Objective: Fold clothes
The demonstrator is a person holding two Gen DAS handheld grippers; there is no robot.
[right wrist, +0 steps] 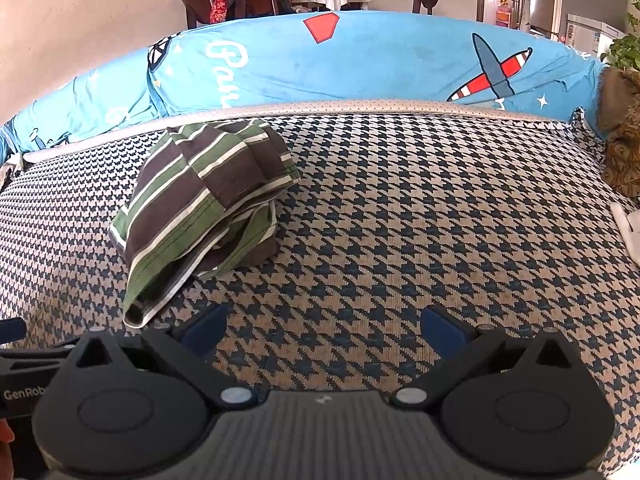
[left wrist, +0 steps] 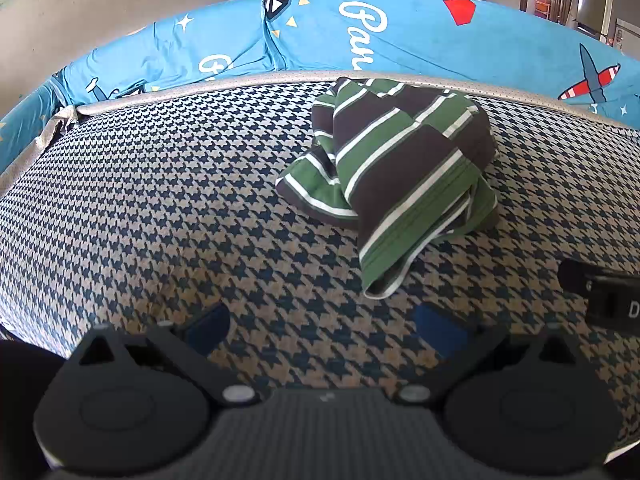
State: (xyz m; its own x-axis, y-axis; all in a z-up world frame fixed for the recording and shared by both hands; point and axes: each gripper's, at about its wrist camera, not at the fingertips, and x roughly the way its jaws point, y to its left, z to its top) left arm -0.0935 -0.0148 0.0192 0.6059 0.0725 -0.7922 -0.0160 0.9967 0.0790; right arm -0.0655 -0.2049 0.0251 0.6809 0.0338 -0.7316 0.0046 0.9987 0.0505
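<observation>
A green, brown and white striped garment [left wrist: 400,160] lies crumpled in a heap on the houndstooth mat [left wrist: 180,208], toward the far edge. In the right wrist view the same garment [right wrist: 204,204] sits ahead and to the left on the mat [right wrist: 420,220]. My left gripper [left wrist: 324,324] is open, its blue pads wide apart over bare mat, short of the garment's near hem. My right gripper [right wrist: 324,324] is open too, holding nothing, with the garment's lower tip just left of its left finger [right wrist: 204,326].
A blue printed cushion [left wrist: 360,36] runs along the far side behind a pale piped border [left wrist: 200,88]. The right gripper's body [left wrist: 604,292] shows at the left wrist view's right edge. A brown patterned object [right wrist: 624,152] and a white item [right wrist: 630,232] sit at far right. Chairs stand behind.
</observation>
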